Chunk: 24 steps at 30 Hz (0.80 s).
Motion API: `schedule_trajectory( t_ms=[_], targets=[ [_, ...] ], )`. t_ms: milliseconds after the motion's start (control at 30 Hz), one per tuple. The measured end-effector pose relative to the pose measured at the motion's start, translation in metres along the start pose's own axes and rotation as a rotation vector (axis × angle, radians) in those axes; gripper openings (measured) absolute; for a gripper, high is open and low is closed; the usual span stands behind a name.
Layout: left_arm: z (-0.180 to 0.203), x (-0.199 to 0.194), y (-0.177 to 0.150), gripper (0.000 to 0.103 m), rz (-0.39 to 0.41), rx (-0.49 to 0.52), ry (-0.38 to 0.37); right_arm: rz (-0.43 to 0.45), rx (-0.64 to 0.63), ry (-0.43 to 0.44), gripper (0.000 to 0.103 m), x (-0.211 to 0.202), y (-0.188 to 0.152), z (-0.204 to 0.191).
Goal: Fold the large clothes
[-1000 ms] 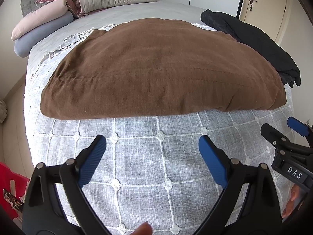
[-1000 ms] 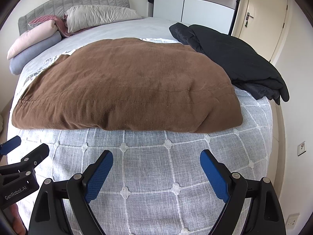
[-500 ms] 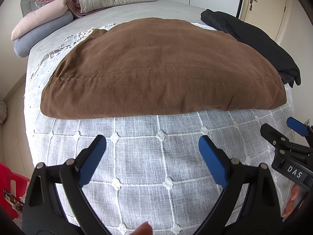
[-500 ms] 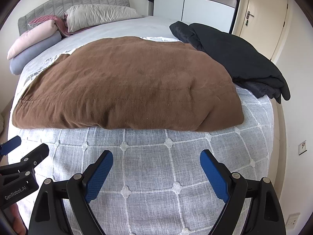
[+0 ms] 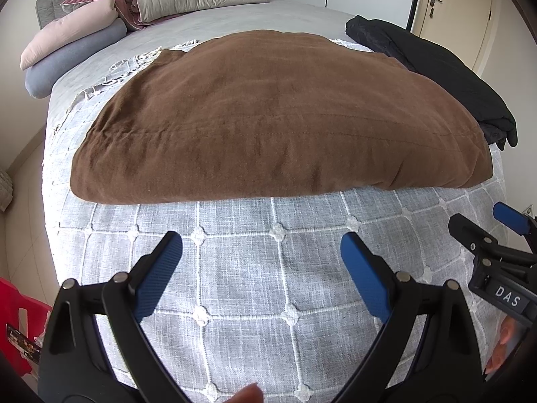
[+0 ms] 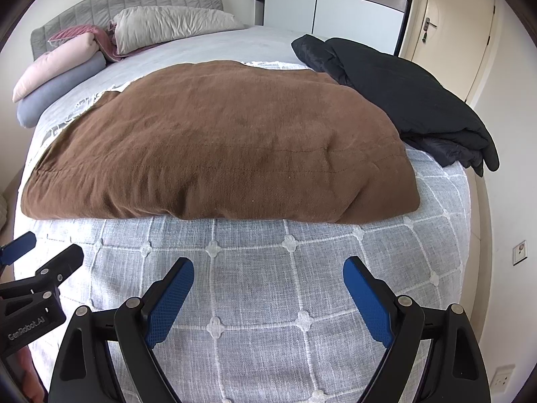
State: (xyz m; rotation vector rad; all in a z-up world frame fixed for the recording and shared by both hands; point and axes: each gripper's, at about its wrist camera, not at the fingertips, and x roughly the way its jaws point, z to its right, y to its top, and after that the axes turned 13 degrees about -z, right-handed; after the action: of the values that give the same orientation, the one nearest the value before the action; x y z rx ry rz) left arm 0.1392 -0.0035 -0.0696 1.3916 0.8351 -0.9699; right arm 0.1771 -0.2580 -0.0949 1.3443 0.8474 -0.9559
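Note:
A large brown garment (image 5: pixel 275 121) (image 6: pixel 221 154) lies folded into a thick flat slab across the bed, its near edge facing me. Beside it on the right a black padded coat (image 5: pixel 436 74) (image 6: pixel 402 100) is bundled near the bed's edge. My left gripper (image 5: pixel 261 255) hovers open over the grey checked bedspread (image 5: pixel 268 282), short of the brown garment, with nothing between its blue pads. My right gripper (image 6: pixel 268 282) stands open the same way, also short of the garment. Each gripper shows at the side of the other's view.
Pillows and rolled bolsters (image 6: pixel 67 67) are stacked at the headboard on the far left. A wardrobe (image 6: pixel 335 10) and a door (image 6: pixel 456 33) stand behind the bed on the right. A red object (image 5: pixel 16 322) sits on the floor at the left.

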Motion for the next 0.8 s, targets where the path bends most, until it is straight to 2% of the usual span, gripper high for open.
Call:
schedule_trajectory(
  t_ms=[233, 800],
  targets=[
    [0.0, 0.001, 0.0, 0.095, -0.007, 0.006, 0.001, 0.015, 0.01, 0.01, 0.092, -0.005, -0.002, 0.004],
    [0.003, -0.001, -0.002, 0.095, -0.028, 0.032, -0.012, -0.018, 0.016, -0.016, 0.092, 0.007, 0.0, 0.006]
  ],
)
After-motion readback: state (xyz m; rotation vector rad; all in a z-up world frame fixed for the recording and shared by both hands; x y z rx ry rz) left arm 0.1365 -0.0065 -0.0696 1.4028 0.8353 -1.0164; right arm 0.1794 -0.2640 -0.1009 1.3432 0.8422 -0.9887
